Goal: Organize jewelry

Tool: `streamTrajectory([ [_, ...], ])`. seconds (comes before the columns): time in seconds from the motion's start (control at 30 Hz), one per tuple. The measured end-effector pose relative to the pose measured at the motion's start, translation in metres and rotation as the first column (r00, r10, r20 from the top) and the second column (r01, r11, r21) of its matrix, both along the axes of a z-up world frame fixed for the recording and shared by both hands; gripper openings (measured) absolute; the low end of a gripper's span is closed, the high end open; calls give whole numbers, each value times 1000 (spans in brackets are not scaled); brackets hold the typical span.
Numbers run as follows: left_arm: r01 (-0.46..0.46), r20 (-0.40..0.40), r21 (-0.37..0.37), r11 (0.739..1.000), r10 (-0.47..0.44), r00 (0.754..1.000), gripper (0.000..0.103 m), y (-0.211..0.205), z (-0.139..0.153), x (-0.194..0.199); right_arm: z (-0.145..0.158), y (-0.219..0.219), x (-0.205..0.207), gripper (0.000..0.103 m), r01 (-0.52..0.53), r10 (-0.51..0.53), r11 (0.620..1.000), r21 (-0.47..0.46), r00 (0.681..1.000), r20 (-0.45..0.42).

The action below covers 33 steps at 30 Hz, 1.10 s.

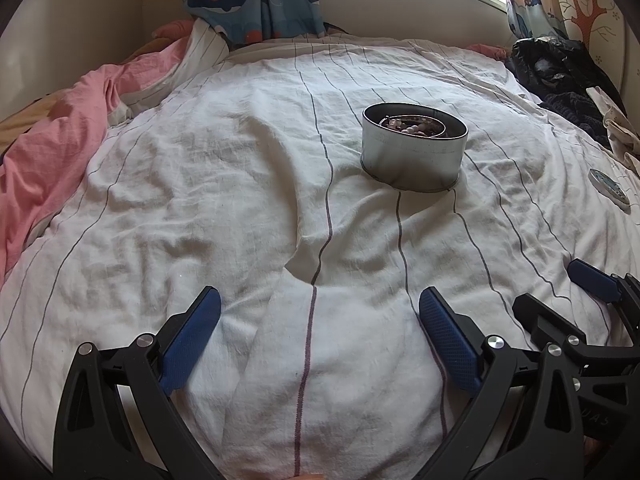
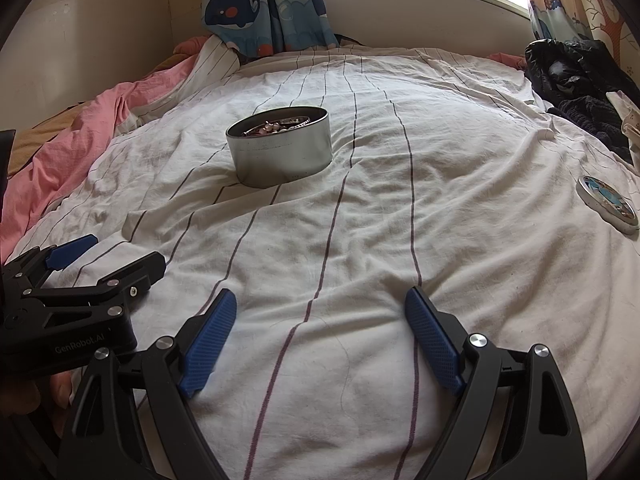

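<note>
White striped sheet (image 1: pixel 240 184) covers the bed in the left wrist view, wrinkled, with a deep fold near the middle. A round metal tin (image 1: pixel 414 152) stands upright on it, well ahead of the left claw (image 1: pixel 320 312) and a little to the right. The tin has no lid on, and beads and other jewelry (image 1: pixel 408 125) lie inside. The left claw is spread wide over bare sheet, with nothing between its blue pads (image 1: pixel 448 344). The right claw (image 1: pixel 560 292) shows at the lower right edge, also spread and empty. A round lid (image 1: pixel 609 189) lies flat on the sheet at the far right, well apart from the tin. A pink blanket (image 1: pixel 52 152) is bunched along the left side, dark clothes (image 1: pixel 560 72) are heaped at the upper right, and a whale-print curtain (image 1: pixel 252 0) hangs behind the bed.

In the right wrist view the tin (image 2: pixel 282 148) sits ahead and to the left, upright, with the jewelry (image 2: pixel 276 126) visible inside. The right claw (image 2: pixel 320 312) is spread wide over the sheet (image 2: pixel 400 200), holding nothing. The left claw (image 2: pixel 120 252) enters from the lower left, spread and empty. The lid (image 2: pixel 607 203) lies at the right edge with its picture side up. The pink blanket (image 2: pixel 80 128), the dark clothes (image 2: pixel 572 76) and the curtain (image 2: pixel 264 8) keep to the margins.
</note>
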<state>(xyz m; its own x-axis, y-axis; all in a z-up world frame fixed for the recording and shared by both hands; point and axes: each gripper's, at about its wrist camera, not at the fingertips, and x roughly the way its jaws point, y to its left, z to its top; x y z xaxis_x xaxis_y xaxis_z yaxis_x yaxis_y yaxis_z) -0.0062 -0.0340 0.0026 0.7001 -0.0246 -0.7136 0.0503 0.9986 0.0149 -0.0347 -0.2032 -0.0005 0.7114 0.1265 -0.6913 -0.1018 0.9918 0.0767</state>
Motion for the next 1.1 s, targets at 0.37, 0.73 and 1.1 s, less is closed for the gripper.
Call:
streamTrajectory([
  [0.37, -1, -1, -1, 1000, 1, 1000, 96, 0, 0, 0, 0, 0, 0, 83, 0, 0, 1000, 0, 1000, 0],
  [0.73, 2, -18, -16, 1000, -3, 1000, 96, 1, -3, 3, 0, 0, 0, 83, 0, 0, 1000, -1, 1000, 0],
  [1.1, 2, -19, -14, 1000, -3, 1000, 96, 1, -3, 3, 0, 0, 0, 83, 0, 0, 1000, -1, 1000, 0],
])
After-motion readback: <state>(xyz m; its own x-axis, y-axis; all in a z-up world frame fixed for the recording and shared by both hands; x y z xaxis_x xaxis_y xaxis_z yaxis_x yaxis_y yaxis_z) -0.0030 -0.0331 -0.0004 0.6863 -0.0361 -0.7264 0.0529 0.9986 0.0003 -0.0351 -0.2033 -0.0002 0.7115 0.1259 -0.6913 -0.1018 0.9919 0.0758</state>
